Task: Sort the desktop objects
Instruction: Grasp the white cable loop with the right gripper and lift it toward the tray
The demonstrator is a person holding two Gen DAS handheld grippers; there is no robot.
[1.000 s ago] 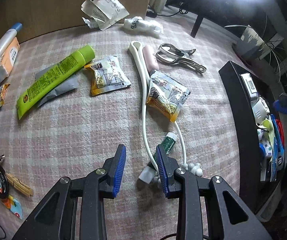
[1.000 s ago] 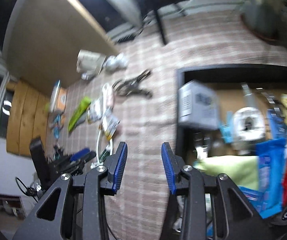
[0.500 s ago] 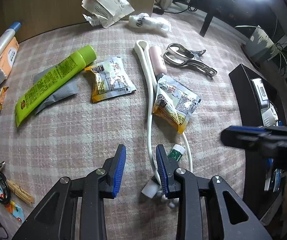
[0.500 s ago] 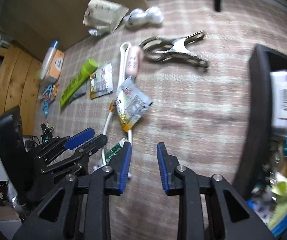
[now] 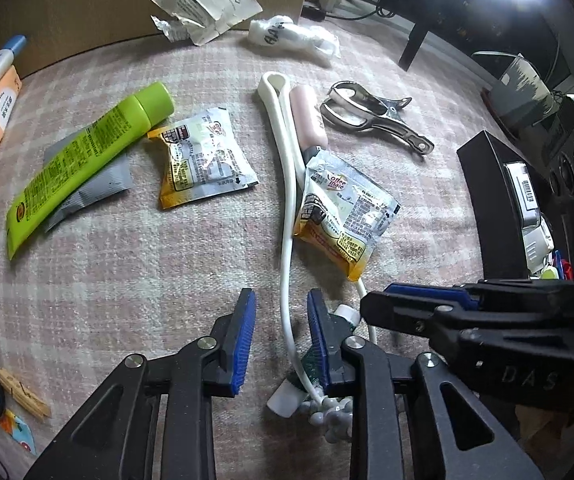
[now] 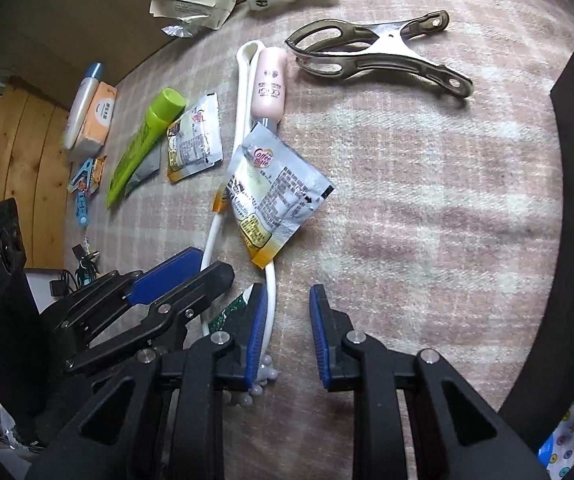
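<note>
A white bendy stick (image 5: 287, 200) with knobs at its near end lies on the checked cloth (image 5: 127, 280). My left gripper (image 5: 281, 340) straddles its thin part; the jaws are closing and the pads do not press on it. A small green tube (image 5: 345, 314) with a white cap lies under the right finger. My right gripper (image 6: 287, 332) hovers just right of the stick (image 6: 271, 292), its jaws closing over bare cloth. From the right, the right gripper (image 5: 379, 300) reaches into the left wrist view. A coffee sachet (image 5: 343, 208) lies across the stick.
A second sachet (image 5: 203, 160), a lime tube (image 5: 87, 152), a pink bottle (image 5: 307, 120) and a metal clamp (image 5: 375, 116) lie farther off. A black box (image 5: 495, 200) holding several items stands at the right. Crumpled wrappers (image 5: 207, 0) lie at the back.
The right gripper swung from above the black box down to the cloth beside the left gripper, and its jaws narrowed. The left gripper's jaws narrowed around the white stick.
</note>
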